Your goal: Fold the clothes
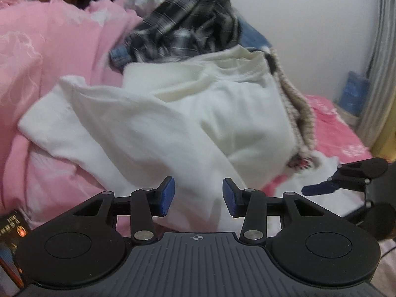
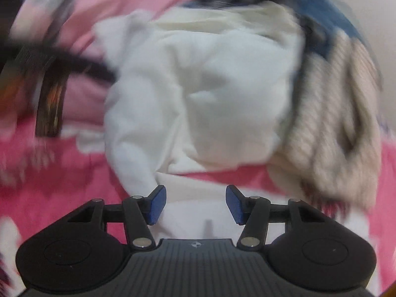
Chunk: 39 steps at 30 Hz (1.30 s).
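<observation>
Both claws empty, jaws spread. Our left claw (image 1: 198,199) hangs just above the near fold of the white garment (image 1: 158,123), nothing between its blue pads (image 1: 166,196). Our right claw (image 2: 196,204) likewise gapes over the white cloth's lower hem, pads clear of fabric; it also shows at the right edge of the left wrist view.

The white garment lies crumpled on top of a clothes heap on the bed, draped toward us. We judge both claws are angled down at it to take two points of its near edge, so it can be lifted off and spread flat.

Behind it: a dark plaid shirt (image 1: 188,22), something blue denim (image 1: 252,34), a beige knit (image 2: 334,123) to the right. Pink quilt (image 1: 49,61) bunched left; pink patterned bedsheet (image 1: 336,133) beneath. Pale wall behind. Right view heavily blurred.
</observation>
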{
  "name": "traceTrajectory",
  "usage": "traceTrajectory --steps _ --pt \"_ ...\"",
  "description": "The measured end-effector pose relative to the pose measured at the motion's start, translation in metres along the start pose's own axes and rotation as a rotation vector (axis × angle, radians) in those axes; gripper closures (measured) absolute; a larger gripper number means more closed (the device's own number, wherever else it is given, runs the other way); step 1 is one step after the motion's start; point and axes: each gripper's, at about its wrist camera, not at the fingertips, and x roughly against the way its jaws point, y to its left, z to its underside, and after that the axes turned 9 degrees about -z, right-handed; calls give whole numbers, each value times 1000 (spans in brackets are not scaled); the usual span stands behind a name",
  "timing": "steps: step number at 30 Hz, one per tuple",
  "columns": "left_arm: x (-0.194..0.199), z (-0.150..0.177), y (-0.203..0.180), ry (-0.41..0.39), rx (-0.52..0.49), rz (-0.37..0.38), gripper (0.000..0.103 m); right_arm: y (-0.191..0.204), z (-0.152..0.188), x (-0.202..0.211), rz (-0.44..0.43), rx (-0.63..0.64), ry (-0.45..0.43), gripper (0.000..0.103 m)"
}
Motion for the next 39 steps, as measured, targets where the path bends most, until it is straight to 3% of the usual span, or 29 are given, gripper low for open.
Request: traceTrajectory --steps 4,7,9,10,11,15,20,24,25,26,28,29,35,37,39 --pt "-15 -4 -1 0 1 -59 61 10 0 -24 -20 198 25 47" --pt "-21 -1 4 9 22 -81 61 10 3 -42 -57 271 70 49" --pt "-25 2 6 7 29 -96 61 8 4 -51 -80 290 94 68" --pt "-27 2 7 6 33 -102 61 7 3 -52 -79 284 93 96" --pt "-28 3 8 5 37 -108 60 5 2 -53 -78 277 91 103" --pt "-32 6 13 6 50 -139 60 -22 -11 -37 -90 61 -65 103" --pt "-37 9 21 39 69 -187 61 -29 -4 -70 3 -7 -39 103" --pt "-39 10 28 56 83 -200 61 -41 -1 -77 -25 -184 -75 99" --pt "-39 10 29 57 86 -201 61 -47 -2 -75 -46 -236 -77 89" --pt "-39 9 30 58 90 -203 61 -54 -3 -70 -57 -282 -79 63" --pt "-39 9 33 64 107 -205 60 -67 -4 -55 -66 -342 -106 35" --pt "-39 8 34 68 115 -206 60 -74 -4 -46 -80 -363 -125 29" --pt "-32 9 42 76 153 -207 60 -125 8 22 -94 -602 -268 12" --pt "-27 9 43 71 153 -206 60 -138 19 42 -72 -689 -331 13" --pt "-19 12 43 62 147 -206 60 -148 31 55 -57 -766 -362 25"
